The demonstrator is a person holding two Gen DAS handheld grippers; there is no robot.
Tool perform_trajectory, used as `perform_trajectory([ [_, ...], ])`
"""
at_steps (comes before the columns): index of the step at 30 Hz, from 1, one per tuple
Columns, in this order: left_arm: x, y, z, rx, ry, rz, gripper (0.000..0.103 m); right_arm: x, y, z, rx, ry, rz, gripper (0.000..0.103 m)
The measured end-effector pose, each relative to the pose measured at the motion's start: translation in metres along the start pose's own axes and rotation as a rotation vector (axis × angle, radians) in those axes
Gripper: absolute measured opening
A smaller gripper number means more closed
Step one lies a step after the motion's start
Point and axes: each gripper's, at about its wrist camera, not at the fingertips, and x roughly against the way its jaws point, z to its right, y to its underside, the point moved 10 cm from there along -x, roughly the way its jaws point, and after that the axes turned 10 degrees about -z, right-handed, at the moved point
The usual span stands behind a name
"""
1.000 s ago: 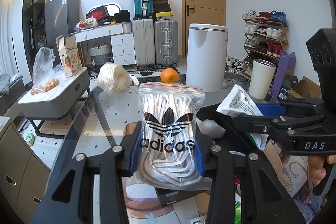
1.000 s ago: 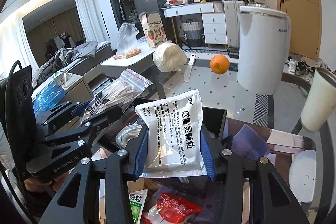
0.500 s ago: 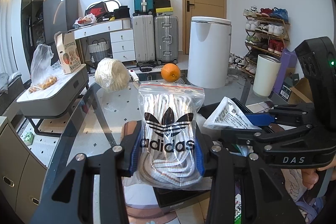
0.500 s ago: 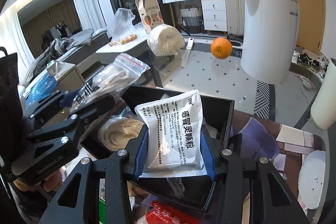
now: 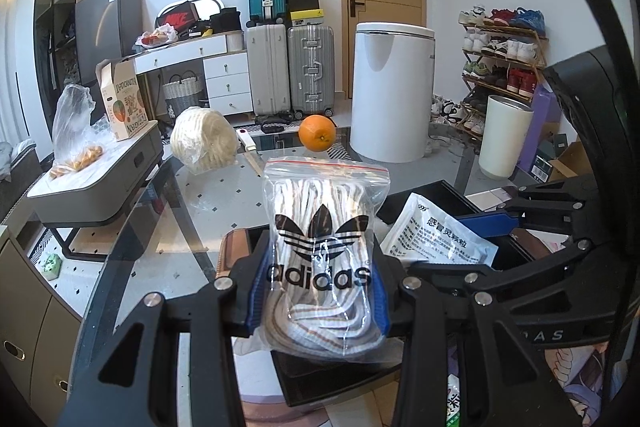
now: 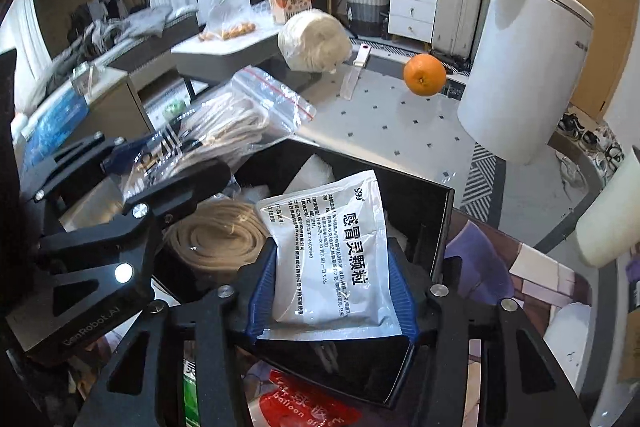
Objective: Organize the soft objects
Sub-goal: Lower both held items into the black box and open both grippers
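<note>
Right gripper [image 6: 332, 291] lowered since earlier, clamped on medicine sachet [image 6: 332, 255], now over black box [image 6: 424, 195]; left gripper [image 5: 320, 291] clamped on adidas zip bag [image 5: 322, 259] beside box; rope coil [image 6: 220, 239] already inside; both items unplaced, orange [image 6: 425, 75] untouched

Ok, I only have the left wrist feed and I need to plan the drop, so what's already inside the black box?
Observer: A coiled beige band lies in the black box, left part, with something white behind it.
Operator: Is the right gripper over the box yet?
Observer: Yes, the right gripper holds the silver medicine sachet above the box opening, jaws shut on its lower half.
Operator: Anything under the box's near edge?
Observer: A red packet printed "balloon" sticks out below it.
</note>
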Motion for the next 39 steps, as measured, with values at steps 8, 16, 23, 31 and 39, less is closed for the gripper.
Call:
perform_trajectory([
  [8,-0.001,0.001,0.001,-0.008,0.01,-0.004,0.04,0.025,0.0,0.002,0.029,0.014,0.101,0.081],
  [16,-0.011,0.004,0.013,-0.051,0.017,-0.037,0.041,0.038,0.01,0.014,0.001,0.032,0.114,0.083],
  [23,-0.024,0.009,0.019,-0.068,0.028,-0.08,0.042,0.039,0.019,0.018,-0.014,0.034,0.108,0.083],
  [31,-0.027,0.013,0.023,-0.098,0.037,-0.111,0.042,0.047,0.03,0.021,-0.033,0.029,0.117,0.083],
  [39,-0.02,0.016,0.026,-0.111,0.057,-0.115,0.05,0.056,0.046,0.029,-0.068,0.029,0.124,0.083],
])
